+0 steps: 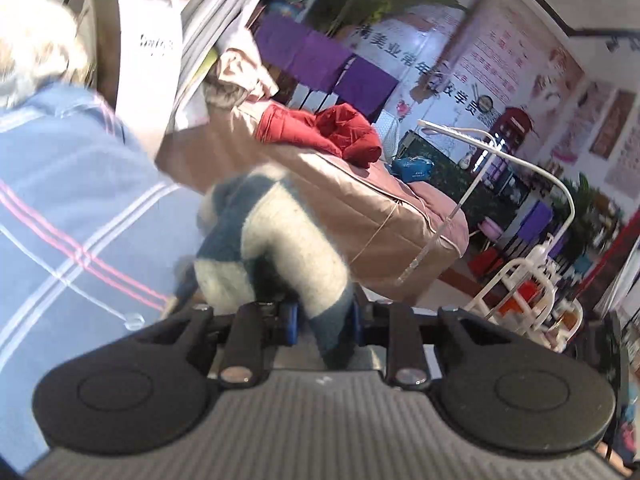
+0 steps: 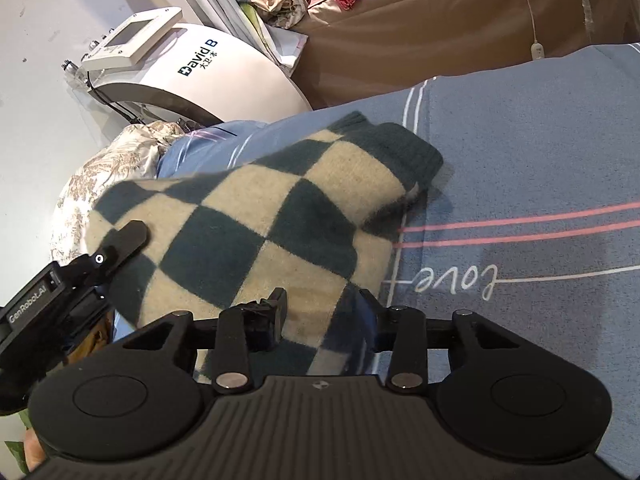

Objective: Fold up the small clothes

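A dark-green and cream checkered sweater [image 2: 256, 216] lies in a folded heap on a blue bedsheet [image 2: 520, 140] with pink stripes and the word "love". In the right wrist view my right gripper [image 2: 322, 306] hovers open over the sweater's near edge, and the cloth lies between its fingers without being pinched. One of the left gripper's fingers [image 2: 126, 238] rests on the sweater's left side. In the left wrist view my left gripper [image 1: 322, 318] is shut on a bunched part of the sweater [image 1: 280, 240], which rises above the sheet [image 1: 60, 200].
A white "David B" machine [image 2: 192, 68] stands behind the bed's head beside a floral quilt [image 2: 100, 168]. A brown-covered bed [image 1: 380, 208] with a red jacket [image 1: 332, 128] lies close by. A white lamp arm [image 1: 520, 160] and a white cart [image 1: 520, 288] stand further off.
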`<action>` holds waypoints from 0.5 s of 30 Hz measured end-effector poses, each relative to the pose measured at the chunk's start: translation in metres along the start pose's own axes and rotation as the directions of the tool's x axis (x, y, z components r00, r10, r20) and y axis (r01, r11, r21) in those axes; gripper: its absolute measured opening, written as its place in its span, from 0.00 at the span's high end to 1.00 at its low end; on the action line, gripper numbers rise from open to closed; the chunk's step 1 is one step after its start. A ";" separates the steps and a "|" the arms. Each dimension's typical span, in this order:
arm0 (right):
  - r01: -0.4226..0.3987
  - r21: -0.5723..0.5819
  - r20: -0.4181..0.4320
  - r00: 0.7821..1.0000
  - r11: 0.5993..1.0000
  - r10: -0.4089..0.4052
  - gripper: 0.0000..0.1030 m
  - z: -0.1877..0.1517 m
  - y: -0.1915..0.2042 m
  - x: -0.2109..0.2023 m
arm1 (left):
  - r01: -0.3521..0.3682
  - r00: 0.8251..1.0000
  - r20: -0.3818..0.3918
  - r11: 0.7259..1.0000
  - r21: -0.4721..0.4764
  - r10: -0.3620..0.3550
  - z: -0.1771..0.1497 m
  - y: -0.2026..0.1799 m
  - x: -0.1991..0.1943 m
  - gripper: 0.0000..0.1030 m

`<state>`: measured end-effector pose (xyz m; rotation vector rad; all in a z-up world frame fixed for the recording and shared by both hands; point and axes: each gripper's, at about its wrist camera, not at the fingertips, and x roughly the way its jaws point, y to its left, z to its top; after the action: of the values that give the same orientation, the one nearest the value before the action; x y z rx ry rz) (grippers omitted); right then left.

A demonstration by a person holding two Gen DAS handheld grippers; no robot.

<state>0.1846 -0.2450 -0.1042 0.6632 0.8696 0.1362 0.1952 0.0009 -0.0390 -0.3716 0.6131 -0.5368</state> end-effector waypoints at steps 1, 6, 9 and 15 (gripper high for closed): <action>-0.013 0.001 0.017 1.000 1.000 0.013 0.31 0.001 0.003 0.003 | -0.012 1.000 -0.021 1.000 -0.027 0.011 -0.003 0.003 -0.002 0.77; 0.085 -0.023 -0.072 0.994 0.996 -0.086 0.00 -0.003 0.008 0.039 | -0.300 0.938 -0.220 0.944 -0.138 0.266 -0.060 0.050 0.007 0.36; 0.116 -0.079 -0.085 0.989 0.990 -0.123 0.00 -0.010 0.010 0.047 | -0.242 0.956 -0.239 0.919 -0.313 0.170 -0.082 0.086 -0.002 0.28; 0.013 0.032 0.054 0.998 0.999 -0.015 0.00 -0.003 -0.025 0.007 | -0.209 0.971 -0.173 0.938 -0.277 0.165 -0.070 0.080 -0.045 0.00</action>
<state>0.1835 -0.2610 -0.1254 0.6875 0.8257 0.0913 0.1495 0.0784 -0.1102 -0.5509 0.8670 -0.2898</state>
